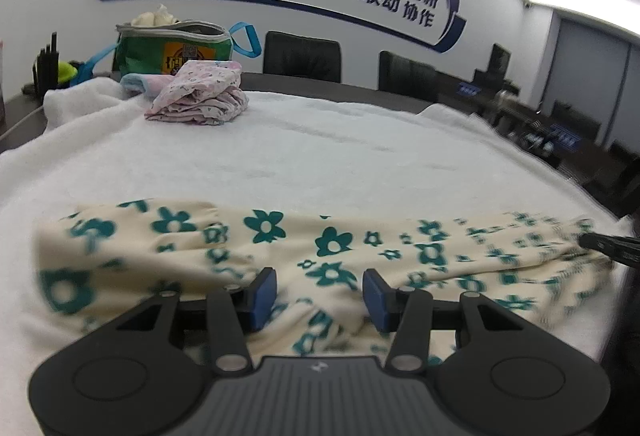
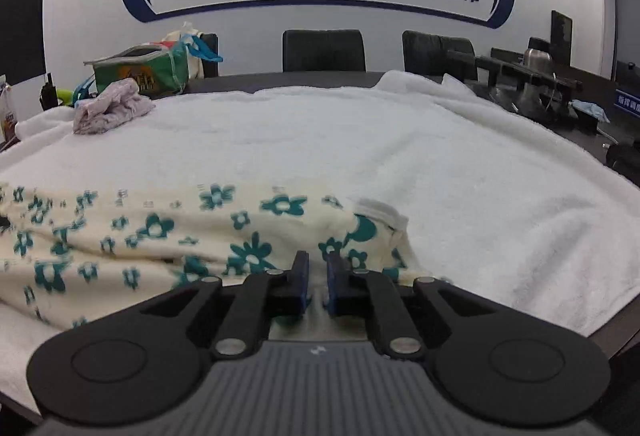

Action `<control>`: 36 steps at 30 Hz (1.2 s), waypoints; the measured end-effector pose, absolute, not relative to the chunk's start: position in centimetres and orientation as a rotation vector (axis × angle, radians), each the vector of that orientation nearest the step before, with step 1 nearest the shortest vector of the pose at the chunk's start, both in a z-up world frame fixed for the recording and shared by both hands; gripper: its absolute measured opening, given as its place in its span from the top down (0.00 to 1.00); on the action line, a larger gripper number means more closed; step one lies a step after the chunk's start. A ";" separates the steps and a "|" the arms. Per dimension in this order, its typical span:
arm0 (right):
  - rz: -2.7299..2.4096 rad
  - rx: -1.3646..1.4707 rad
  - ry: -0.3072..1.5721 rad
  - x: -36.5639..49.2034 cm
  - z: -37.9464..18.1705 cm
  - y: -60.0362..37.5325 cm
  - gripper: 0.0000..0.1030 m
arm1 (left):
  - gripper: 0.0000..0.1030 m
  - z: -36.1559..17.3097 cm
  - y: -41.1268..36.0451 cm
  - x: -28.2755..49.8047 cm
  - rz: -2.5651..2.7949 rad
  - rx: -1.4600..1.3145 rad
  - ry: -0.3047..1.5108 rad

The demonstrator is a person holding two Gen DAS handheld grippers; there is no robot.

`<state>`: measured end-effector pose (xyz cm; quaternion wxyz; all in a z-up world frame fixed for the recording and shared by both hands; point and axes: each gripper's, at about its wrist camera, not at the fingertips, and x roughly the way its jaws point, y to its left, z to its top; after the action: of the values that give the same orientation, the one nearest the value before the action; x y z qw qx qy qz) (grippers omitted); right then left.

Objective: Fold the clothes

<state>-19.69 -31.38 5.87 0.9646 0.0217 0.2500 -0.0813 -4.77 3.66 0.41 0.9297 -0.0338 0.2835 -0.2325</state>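
Note:
A cream garment with teal flowers (image 1: 320, 248) lies stretched across the near part of the white towel (image 1: 340, 140). My left gripper (image 1: 320, 286) is open, its blue pads either side of the garment's near edge. In the right wrist view the garment (image 2: 160, 236) runs leftward, and my right gripper (image 2: 318, 276) is shut on its right end, by the white hem (image 2: 380, 210). The right gripper's tip also shows at the garment's far right end in the left wrist view (image 1: 608, 246).
A folded pink floral garment (image 1: 200, 96) lies at the towel's far left, also in the right wrist view (image 2: 112, 108). Behind it stands a green bag (image 1: 172, 48). Black chairs (image 2: 324, 50) line the far table edge. A metal flask (image 2: 538, 56) stands far right.

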 end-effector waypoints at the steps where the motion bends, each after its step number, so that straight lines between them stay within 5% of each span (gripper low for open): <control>1: -0.158 0.033 0.480 -20.1 6.4 -31.2 0.91 | 0.54 1.2 4.6 -5.7 -0.487 -0.069 0.550; 3: -0.111 0.017 0.409 -21.1 7.8 -30.8 0.90 | 0.29 2.6 6.7 -7.5 -0.475 -0.044 0.474; 4: -0.088 0.014 0.391 -21.2 8.3 -30.7 0.88 | 0.25 3.1 7.6 -8.3 -0.471 -0.025 0.443; 13: -0.062 0.045 0.439 -21.0 6.2 -29.5 0.79 | 0.25 2.6 13.0 -9.2 -0.231 -0.057 0.515; 16: -0.003 0.041 0.383 -21.8 8.0 -28.1 0.62 | 0.25 3.2 13.8 -9.2 -0.216 -0.132 0.486; 21: -0.057 -0.003 0.418 -22.3 8.5 -26.8 0.58 | 0.25 4.1 9.5 -8.8 -0.447 -0.034 0.477; 23: -0.103 0.121 0.450 -23.6 8.6 -28.6 0.50 | 0.25 3.8 7.7 -8.0 -0.476 0.028 0.481; 33: -0.252 0.539 0.502 -27.0 5.7 -35.6 0.46 | 0.25 6.8 4.4 -3.0 -0.532 0.229 0.532; 36: -0.235 0.586 0.503 -25.0 5.0 -36.1 0.34 | 0.25 9.4 -0.3 -0.5 -0.718 0.256 0.581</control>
<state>-24.98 -36.06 4.99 0.9197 0.2849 0.2448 -0.1146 -0.49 -0.34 9.44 0.8873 0.1231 0.2795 -0.3456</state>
